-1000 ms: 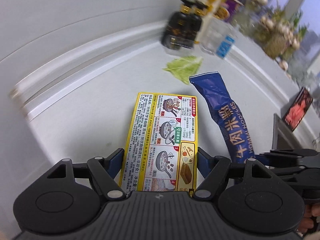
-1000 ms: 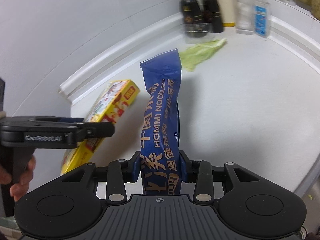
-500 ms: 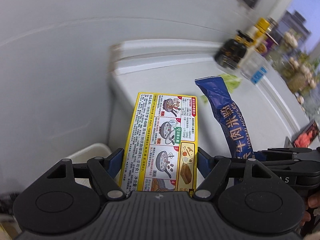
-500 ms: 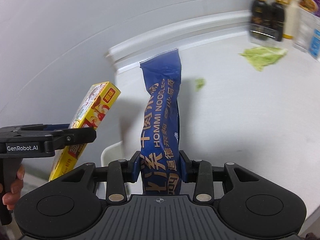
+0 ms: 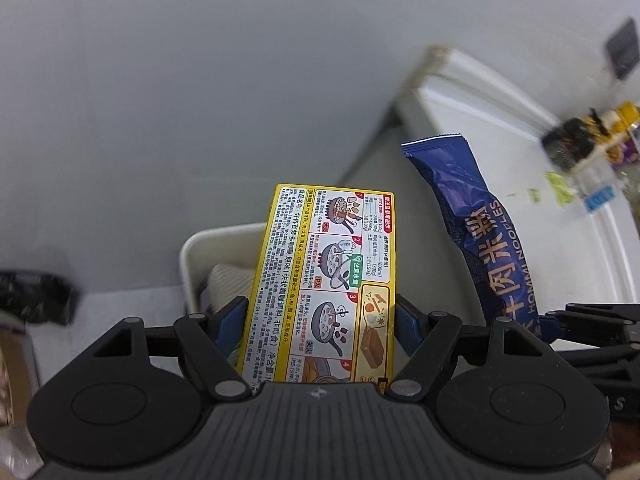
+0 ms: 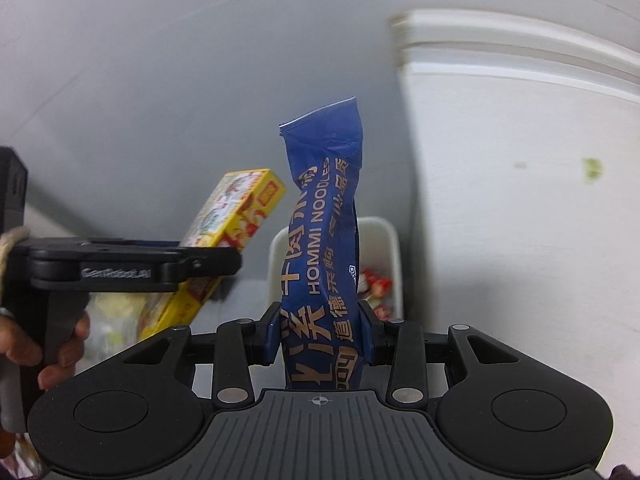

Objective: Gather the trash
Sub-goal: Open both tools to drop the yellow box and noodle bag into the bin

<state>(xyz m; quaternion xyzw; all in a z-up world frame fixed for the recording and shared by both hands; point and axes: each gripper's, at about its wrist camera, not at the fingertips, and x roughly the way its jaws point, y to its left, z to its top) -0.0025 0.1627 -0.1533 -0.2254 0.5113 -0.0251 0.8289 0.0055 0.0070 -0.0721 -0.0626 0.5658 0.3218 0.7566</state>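
Yellow box [image 5: 320, 284] pinched in left gripper [image 5: 320, 322], lower end cut off behind the gripper body. Blue noodle packet [image 6: 322, 256] clamped in right gripper [image 6: 320, 330], bottom hidden the same way. Both hang over the white bin [image 6: 394, 252] beside the counter [image 6: 520, 200]. Bin contents mostly blocked: red-white wrappers [image 6: 374, 284] partly visible. Bottles [image 5: 576, 144] at the far end blurred.

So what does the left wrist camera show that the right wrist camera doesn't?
Only the left wrist view shows the bottles at the counter's far end and the box's printed cooking steps. Only the right wrist view shows a hand on the left gripper's handle and red-and-white wrappers in the bin. Both show the yellow box, the blue noodle packet and the white bin.
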